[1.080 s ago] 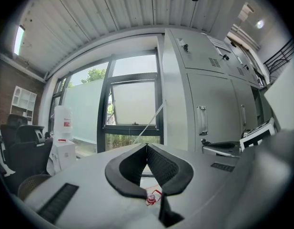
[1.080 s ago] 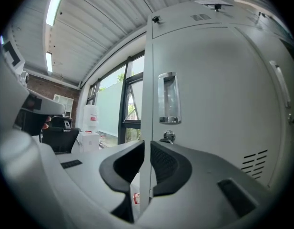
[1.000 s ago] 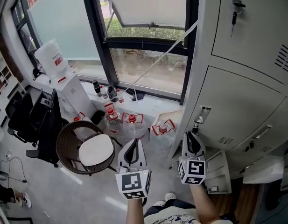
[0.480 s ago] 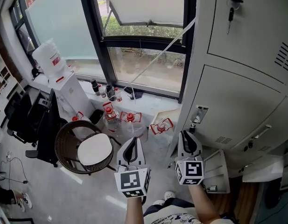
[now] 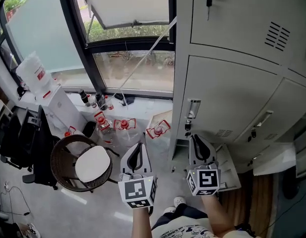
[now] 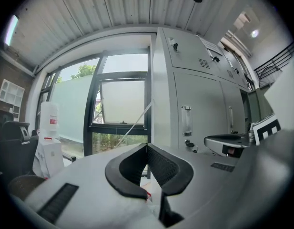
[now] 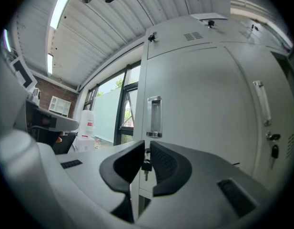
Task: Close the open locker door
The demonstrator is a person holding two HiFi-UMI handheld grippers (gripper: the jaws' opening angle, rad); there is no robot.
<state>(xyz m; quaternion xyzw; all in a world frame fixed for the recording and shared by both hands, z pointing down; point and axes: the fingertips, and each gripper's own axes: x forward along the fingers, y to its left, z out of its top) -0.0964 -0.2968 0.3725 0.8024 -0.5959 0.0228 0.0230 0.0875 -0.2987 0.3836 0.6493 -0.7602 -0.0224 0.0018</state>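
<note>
A: How do the two grippers stand?

B: The right gripper [image 5: 196, 139] has its jaws a narrow slit apart, with nothing clamped. Through the slit, its own view shows only a key [image 7: 146, 166] hanging from a closed door of the locker bank [image 5: 232, 78], well beyond the pads. The left gripper [image 5: 138, 146] is pinched tip to tip and empty.

A: And the door that needs shutting?

B: It's at the foot of the locker bank, in the bottom row. The open locker door [image 5: 228, 168] is swung out from the bank's face, just beside the right gripper in the head view and, I judge, lower than it. Its long edge runs out from the bank towards the person, not along the bank.

A: So which hand takes it?

B: The right, I'd say. It hangs in front of the bank, almost over that door. The left gripper sits off the bank's window-side corner, farther away. The move looks like a drop, then a sweep of the panel back towards the bank. I can't tell which edge is hinged.

A: Is anything in the way?

B: I see nothing between the gripper and the door. A pale panel [image 5: 274, 158] juts out farther along the bank's foot. It may be a second open door, but I can't tell. A chair [image 5: 61, 155] and some bottles [image 5: 124, 124] stand off the bank's window side, well apart from the door.
</note>
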